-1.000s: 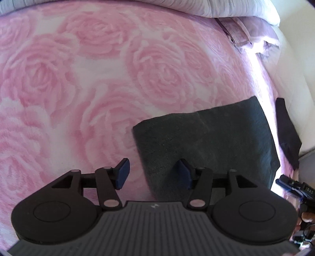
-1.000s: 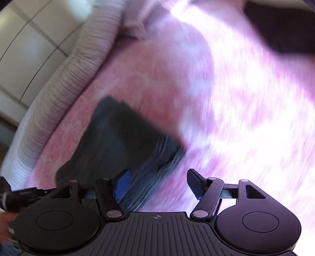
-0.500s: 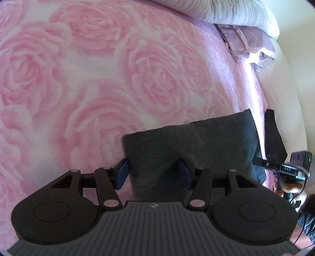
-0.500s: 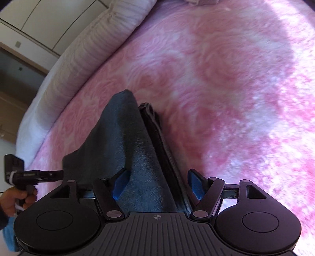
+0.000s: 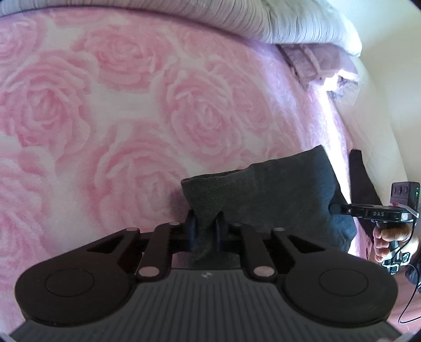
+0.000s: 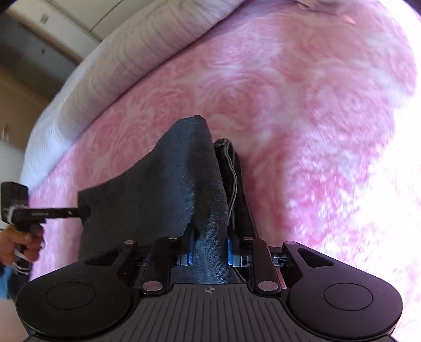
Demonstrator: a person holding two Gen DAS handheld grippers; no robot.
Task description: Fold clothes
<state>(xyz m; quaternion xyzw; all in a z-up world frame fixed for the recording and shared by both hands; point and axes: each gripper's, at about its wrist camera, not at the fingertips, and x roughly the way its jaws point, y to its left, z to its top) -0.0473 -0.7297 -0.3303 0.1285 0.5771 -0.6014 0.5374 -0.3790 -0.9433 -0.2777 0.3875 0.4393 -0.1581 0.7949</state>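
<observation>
A dark grey folded garment (image 5: 273,194) lies on a pink rose-patterned blanket (image 5: 110,118). My left gripper (image 5: 204,229) is shut on its near left corner, with the cloth bunched between the pads. In the right wrist view the same dark garment (image 6: 168,194) rises in a ridge, a stitched hem (image 6: 231,173) showing on its right side. My right gripper (image 6: 210,247) is shut on the near edge there. Each gripper also shows from the other's camera: the right gripper (image 5: 339,209) nips the far right edge, and the left gripper (image 6: 80,210) nips the left edge.
A grey striped quilt (image 5: 210,18) runs along the bed's far side, with a mauve pillow (image 5: 318,63) at the back right. A second dark cloth piece (image 5: 360,179) lies by the bed's right edge. A person's hand (image 5: 389,239) holds the right handle. Pale cabinets (image 6: 65,18) stand beyond the bed.
Both grippers have gone from open to shut on the dark garment, each on its own edge. The cloth has bunched and lifted slightly between them.
</observation>
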